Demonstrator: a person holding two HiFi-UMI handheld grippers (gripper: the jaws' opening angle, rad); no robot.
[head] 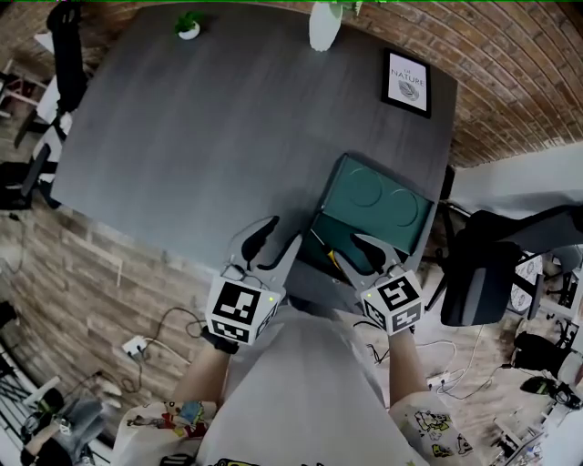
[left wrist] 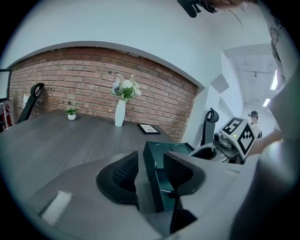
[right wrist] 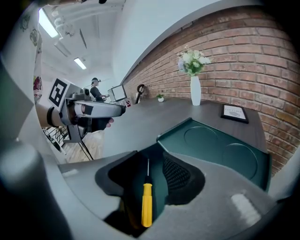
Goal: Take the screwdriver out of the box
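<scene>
A dark green box [head: 339, 229] stands open at the table's near right edge, its lid [head: 378, 193] laid back toward the wall. Inside lies a screwdriver [right wrist: 147, 204] with a yellow handle and a thin shaft pointing away from me. My right gripper [right wrist: 147, 176] hangs open over the box, one finger on each side of the screwdriver without pinching it. My left gripper [left wrist: 150, 173] is open too, and its fingers straddle the box's left wall [left wrist: 152, 161]. In the head view the left gripper [head: 278, 238] and the right gripper [head: 351, 250] sit side by side at the box's near end.
A white vase [head: 324, 25] with flowers, a framed picture [head: 406, 82] and a small potted plant [head: 188, 25] stand at the far side of the grey table [head: 209, 136]. Black chairs [head: 483, 273] stand to the right and left. The table's near edge runs just under the grippers.
</scene>
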